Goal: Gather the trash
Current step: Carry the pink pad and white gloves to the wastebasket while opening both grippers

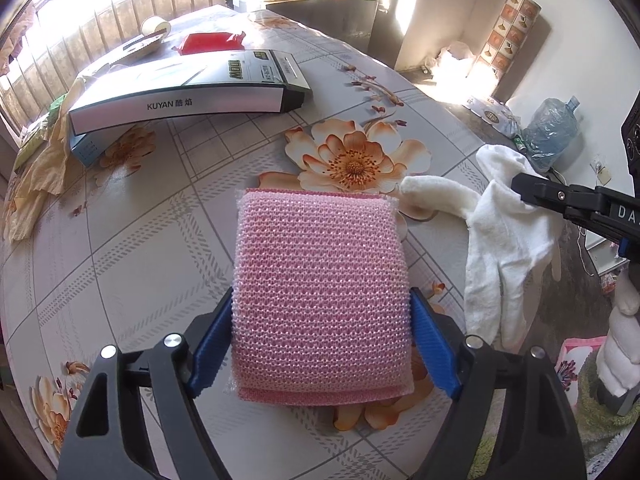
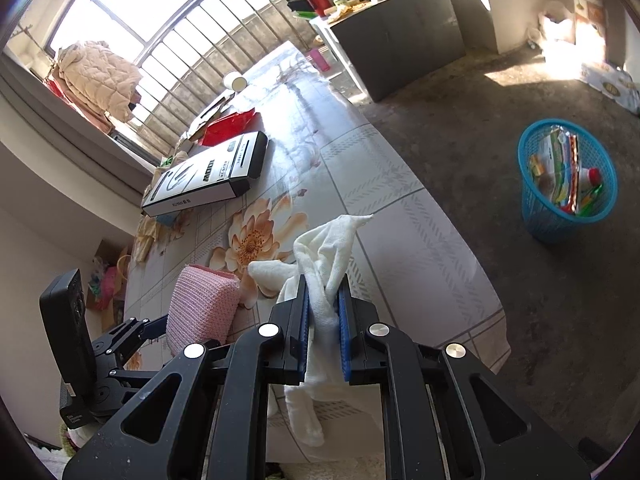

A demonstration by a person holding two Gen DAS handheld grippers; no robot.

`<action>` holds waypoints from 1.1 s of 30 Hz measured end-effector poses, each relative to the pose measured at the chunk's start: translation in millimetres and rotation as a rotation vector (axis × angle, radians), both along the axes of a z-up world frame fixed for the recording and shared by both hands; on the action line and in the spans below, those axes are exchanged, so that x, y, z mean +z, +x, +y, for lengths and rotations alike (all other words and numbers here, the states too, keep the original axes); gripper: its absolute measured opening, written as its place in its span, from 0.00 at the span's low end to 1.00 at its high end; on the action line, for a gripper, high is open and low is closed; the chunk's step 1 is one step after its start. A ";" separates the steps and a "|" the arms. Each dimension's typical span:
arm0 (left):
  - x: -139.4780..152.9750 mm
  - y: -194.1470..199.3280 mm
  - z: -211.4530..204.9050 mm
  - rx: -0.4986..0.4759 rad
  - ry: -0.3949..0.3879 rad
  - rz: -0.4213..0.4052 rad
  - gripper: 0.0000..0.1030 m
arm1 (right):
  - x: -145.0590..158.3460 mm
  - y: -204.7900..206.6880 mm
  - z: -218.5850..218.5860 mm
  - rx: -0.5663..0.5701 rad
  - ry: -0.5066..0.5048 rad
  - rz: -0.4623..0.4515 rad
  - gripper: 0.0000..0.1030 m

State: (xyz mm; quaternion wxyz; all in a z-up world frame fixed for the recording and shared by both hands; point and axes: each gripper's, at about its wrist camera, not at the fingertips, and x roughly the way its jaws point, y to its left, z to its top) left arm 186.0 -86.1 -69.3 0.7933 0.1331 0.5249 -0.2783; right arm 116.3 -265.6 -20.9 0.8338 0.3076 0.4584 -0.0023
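A pink mesh sponge sits between the blue pads of my left gripper, which press on both of its sides and hold it a little above the flowered tablecloth. In the right wrist view the same sponge stands tilted at the lower left, with one of the left gripper's fingers beside it. My right gripper is shut on a white cloth glove, which bunches above the pads and hangs below them. The glove also shows at the table's right edge, pinched by the right gripper.
A blue mesh basket holding wrappers stands on the floor to the right of the table. On the table lie a black-and-white KUYAN box, a red packet, a tape roll and crumpled yellowish paper. A water jug stands on the floor.
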 end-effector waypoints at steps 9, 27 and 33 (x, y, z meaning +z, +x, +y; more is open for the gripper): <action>33.8 9.3 -14.8 -0.012 -0.105 0.027 0.77 | 7.5 -21.5 -39.6 -0.071 0.058 -0.074 0.11; 79.9 17.6 -273.2 -0.469 -0.295 0.212 0.77 | 18.4 -135.0 -192.9 -0.613 -0.035 -0.130 0.10; 21.3 15.2 -415.6 -0.553 -0.252 0.436 0.77 | -18.6 -161.4 -239.0 -0.811 -0.008 -0.061 0.10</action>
